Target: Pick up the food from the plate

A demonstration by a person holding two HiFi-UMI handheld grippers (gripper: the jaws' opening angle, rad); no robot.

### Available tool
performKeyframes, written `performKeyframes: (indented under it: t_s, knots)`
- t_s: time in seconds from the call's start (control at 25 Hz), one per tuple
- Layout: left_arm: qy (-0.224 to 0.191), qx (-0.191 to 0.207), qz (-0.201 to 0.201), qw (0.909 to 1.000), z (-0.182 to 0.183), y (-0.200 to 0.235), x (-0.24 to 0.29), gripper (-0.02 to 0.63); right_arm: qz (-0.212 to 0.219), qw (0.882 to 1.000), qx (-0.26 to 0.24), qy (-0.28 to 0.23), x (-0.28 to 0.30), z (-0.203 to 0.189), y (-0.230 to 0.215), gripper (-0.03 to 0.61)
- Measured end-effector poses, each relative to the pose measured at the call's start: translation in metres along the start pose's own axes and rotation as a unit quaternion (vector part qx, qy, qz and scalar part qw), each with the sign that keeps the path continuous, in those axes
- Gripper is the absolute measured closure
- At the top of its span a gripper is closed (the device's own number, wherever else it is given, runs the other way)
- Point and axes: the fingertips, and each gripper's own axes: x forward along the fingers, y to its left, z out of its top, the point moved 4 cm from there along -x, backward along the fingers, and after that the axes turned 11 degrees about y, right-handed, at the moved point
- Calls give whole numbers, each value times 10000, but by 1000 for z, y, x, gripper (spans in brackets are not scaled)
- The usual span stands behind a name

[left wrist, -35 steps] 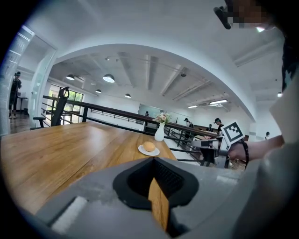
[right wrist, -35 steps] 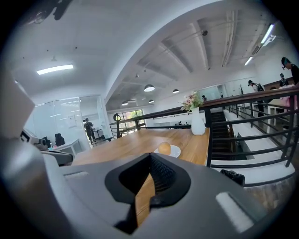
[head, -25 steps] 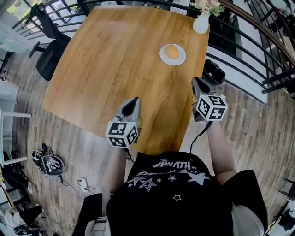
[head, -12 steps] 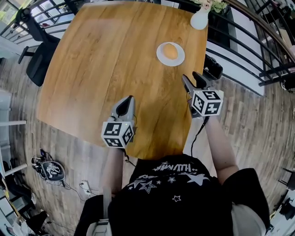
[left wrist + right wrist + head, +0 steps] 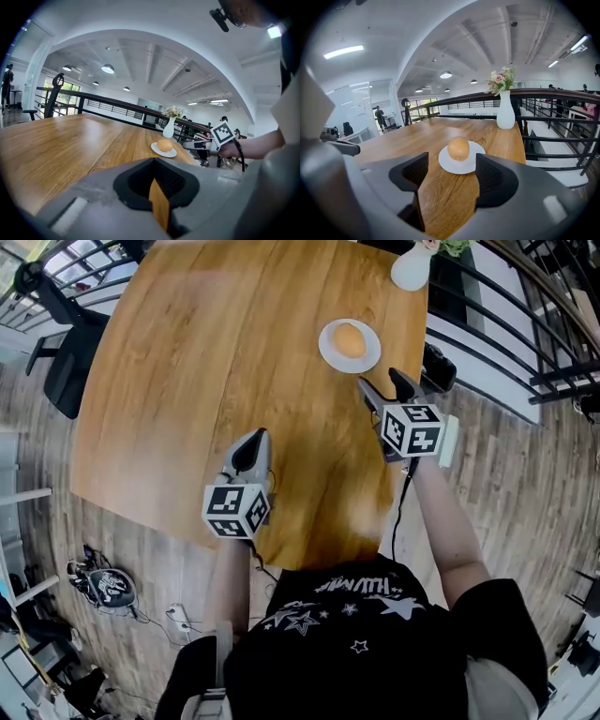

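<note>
A round orange-brown bun (image 5: 350, 339) (image 5: 459, 148) (image 5: 164, 145) lies on a small white plate (image 5: 328, 350) (image 5: 446, 165) near the wooden table's right edge. My right gripper (image 5: 380, 388) (image 5: 449, 180) hovers just short of the plate, pointed straight at the bun; its jaws are opening and nothing is between them. My left gripper (image 5: 250, 448) (image 5: 157, 187) stays over the table's near part, well left of the plate, its jaws shut on nothing.
A white vase (image 5: 411, 268) (image 5: 505, 110) with flowers stands at the table's far right corner, beyond the plate. A black railing (image 5: 506, 343) runs along the right side. A black chair (image 5: 61, 371) sits off the left edge. The wooden table (image 5: 216, 362) spreads wide to the left.
My right gripper has moved forward toward the plate and its jaws have spread apart. The left gripper has barely shifted.
</note>
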Motion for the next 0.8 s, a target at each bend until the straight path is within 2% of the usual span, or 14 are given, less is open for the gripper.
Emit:
performKeyframes:
  t_s: [0.32,0.6,0.8]
  knots:
    - [83,-152,45,9998,-4,24,15,612,-188,9997,-34,149,45,16,-6,273]
    - [125,-157,99,9997,-6,28,25,612,-320,9991,-156,241,71,20,-11,273]
    - [191,-259,95,9994,-12,33,30,612,-417,9984,-262,285,90,25,-15,227]
